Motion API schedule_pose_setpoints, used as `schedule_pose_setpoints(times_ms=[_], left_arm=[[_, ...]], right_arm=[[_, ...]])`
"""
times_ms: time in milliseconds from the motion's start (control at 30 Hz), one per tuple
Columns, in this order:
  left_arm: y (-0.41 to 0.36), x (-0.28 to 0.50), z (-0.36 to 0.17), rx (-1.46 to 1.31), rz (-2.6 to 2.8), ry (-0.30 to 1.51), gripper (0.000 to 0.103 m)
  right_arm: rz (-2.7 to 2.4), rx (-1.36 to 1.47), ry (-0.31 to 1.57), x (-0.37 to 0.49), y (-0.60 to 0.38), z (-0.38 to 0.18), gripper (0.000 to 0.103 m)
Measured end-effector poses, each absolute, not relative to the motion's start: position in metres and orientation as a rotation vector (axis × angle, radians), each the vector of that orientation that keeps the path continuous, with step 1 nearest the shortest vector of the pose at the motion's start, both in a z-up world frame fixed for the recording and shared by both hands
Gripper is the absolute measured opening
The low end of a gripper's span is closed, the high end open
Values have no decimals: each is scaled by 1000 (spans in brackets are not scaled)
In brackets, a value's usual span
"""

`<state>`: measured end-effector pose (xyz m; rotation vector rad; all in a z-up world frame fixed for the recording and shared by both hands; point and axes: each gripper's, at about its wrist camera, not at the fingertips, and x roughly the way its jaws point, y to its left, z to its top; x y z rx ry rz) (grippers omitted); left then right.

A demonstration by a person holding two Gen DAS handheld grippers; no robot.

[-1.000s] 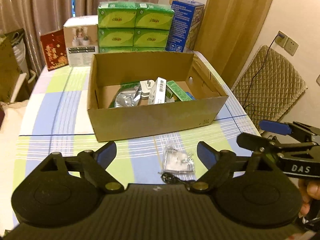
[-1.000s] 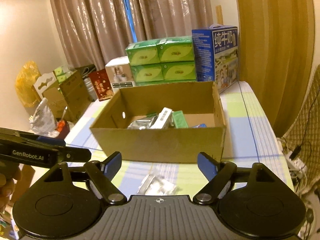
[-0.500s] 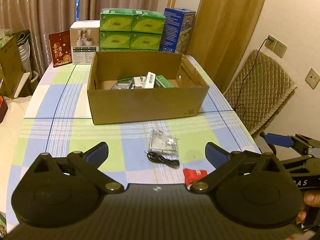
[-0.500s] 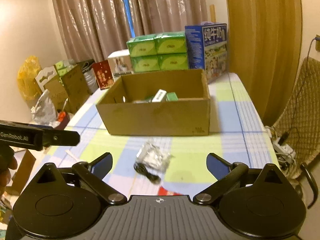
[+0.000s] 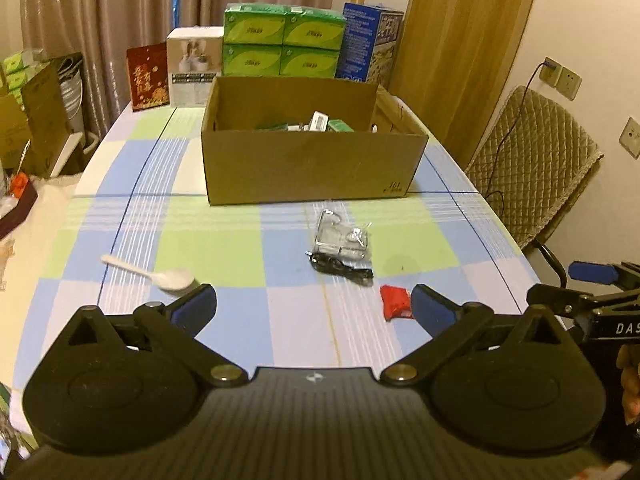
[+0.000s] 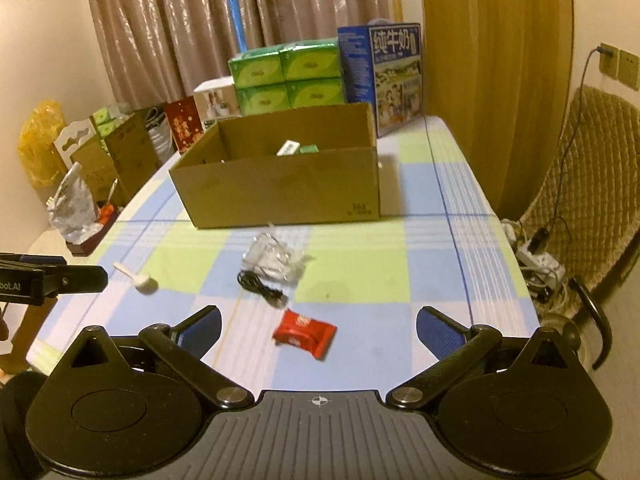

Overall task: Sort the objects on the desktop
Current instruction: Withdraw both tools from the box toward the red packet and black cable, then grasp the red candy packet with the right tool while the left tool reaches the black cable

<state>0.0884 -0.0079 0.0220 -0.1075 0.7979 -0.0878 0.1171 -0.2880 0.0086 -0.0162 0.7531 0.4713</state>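
1. Left wrist view: I see the cardboard box [image 5: 312,168] holding green packets and a white carton. My left gripper [image 5: 312,308] hovers with fingers spread, empty, above the checked tablecloth [image 5: 224,248]; the white spoon [image 5: 160,276], clear bag with black cable [image 5: 342,246] and red packet [image 5: 395,302] lie loose.
2. Right wrist view: my right gripper [image 6: 318,326] is likewise released, over the red packet [image 6: 304,333].

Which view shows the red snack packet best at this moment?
The right wrist view: the red snack packet lies whole and unobstructed on the tablecloth between the open jaws. In the left wrist view, the packet is smaller and partly hidden behind a blue finger pad.
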Motion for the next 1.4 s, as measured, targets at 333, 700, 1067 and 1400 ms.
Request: schedule_pose_setpoints(times_ms=[333,700,1067,1400], left_arm=[[-13,79,-3,-107,-95,832,102],[-4,79,-19,-111,-69,848,101],[5,87,-33,-124,-53,864,101],[7,108,-52,-134,-47,885,101]], right_arm=[[444,-50,772,106,-301,-9,101],[425,-48,802,110,-308,-24,101],[432,-45,833,118,-295,-39,101],[422,-25,858,134,-279,-64,101]])
